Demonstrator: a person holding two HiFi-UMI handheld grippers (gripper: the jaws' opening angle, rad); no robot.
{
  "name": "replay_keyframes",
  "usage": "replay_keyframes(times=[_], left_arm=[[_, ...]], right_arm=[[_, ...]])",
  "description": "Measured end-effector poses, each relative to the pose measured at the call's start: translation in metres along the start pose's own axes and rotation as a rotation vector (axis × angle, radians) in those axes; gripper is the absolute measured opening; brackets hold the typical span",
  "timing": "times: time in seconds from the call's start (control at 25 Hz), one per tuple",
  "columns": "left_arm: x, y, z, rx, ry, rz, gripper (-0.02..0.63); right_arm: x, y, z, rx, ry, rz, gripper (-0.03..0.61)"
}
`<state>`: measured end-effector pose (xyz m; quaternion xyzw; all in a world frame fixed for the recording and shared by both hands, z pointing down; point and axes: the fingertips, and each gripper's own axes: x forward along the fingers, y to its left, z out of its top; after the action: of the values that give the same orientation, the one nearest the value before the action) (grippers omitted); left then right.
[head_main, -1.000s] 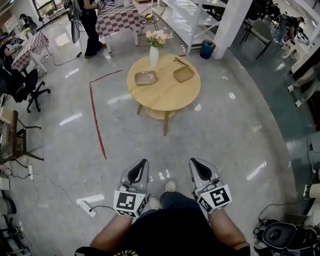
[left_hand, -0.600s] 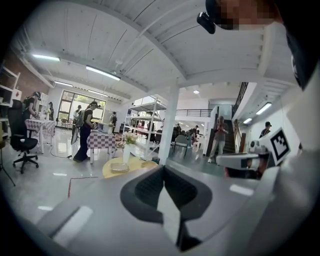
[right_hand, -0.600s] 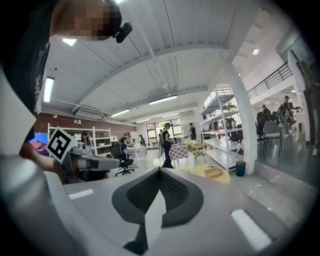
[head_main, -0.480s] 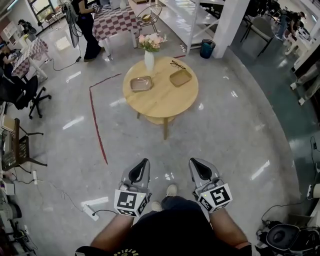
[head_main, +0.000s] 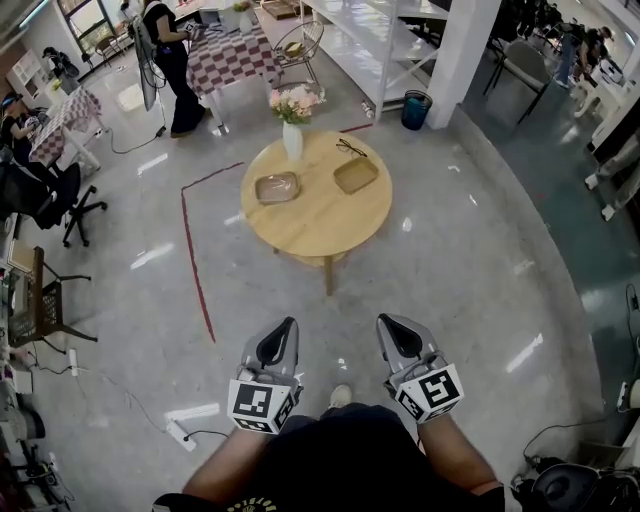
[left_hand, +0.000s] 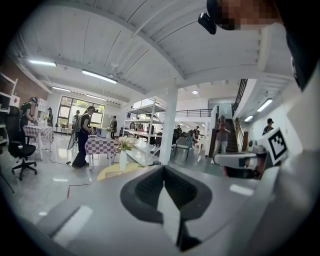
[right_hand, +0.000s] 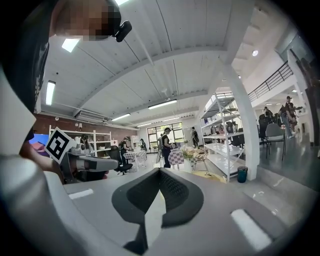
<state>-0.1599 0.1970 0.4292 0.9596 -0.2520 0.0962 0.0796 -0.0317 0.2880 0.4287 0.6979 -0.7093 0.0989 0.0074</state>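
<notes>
My left gripper (head_main: 283, 337) and right gripper (head_main: 392, 332) are held side by side in front of my body, above the grey floor, pointing forward. In each gripper view the jaws meet in a closed line with nothing between them: left gripper (left_hand: 164, 189), right gripper (right_hand: 159, 190). Ahead, well out of reach, stands a round wooden table (head_main: 312, 218). It carries a white vase of flowers (head_main: 292, 140), a pinkish tray (head_main: 276, 187), a tan tray (head_main: 355, 175) and a pair of glasses (head_main: 350, 148).
A red tape line (head_main: 195, 262) runs on the floor left of the table. A white pillar (head_main: 462, 50) and blue bin (head_main: 415, 110) stand behind right. A person (head_main: 165, 60) stands by a checked table (head_main: 235, 50). An office chair (head_main: 40, 195) and power strip (head_main: 180, 432) are at left.
The round table has slid a little lower and leftward in the head view, and my shoe has drawn back. Both grippers keep the same pose and stay shut.
</notes>
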Motion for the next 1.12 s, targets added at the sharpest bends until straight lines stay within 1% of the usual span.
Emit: replay_keyframes(times=[0.24,0.44,0.64,0.8,0.92,1.12], left_arm=[[0.026,-0.005,0.007,-0.004,-0.028,0.012,0.002],[0.035,-0.009,0.013,-0.006,-0.037,0.018,0.002],[0.031,0.003,0.014,-0.032,-0.040,0.037,0.002],[0.034,0.017,0.011,-0.044,-0.037,0.030,0.002],[0.041,0.027,0.011,-0.041,-0.036,0.018,0.002],[0.046,0.038,0.024,-0.025,-0.060,0.015,0.002]], right_arm=[[0.007,-0.027,0.002,-0.007,-0.011,0.008,-0.002],[0.008,-0.040,0.009,-0.013,-0.012,0.011,-0.002],[0.015,-0.033,0.012,-0.025,0.002,0.025,-0.002],[0.028,-0.029,0.010,-0.026,0.014,0.020,-0.002],[0.038,-0.028,0.008,-0.018,0.009,0.012,-0.002],[0.052,-0.023,0.017,-0.030,0.006,0.009,-0.002]])
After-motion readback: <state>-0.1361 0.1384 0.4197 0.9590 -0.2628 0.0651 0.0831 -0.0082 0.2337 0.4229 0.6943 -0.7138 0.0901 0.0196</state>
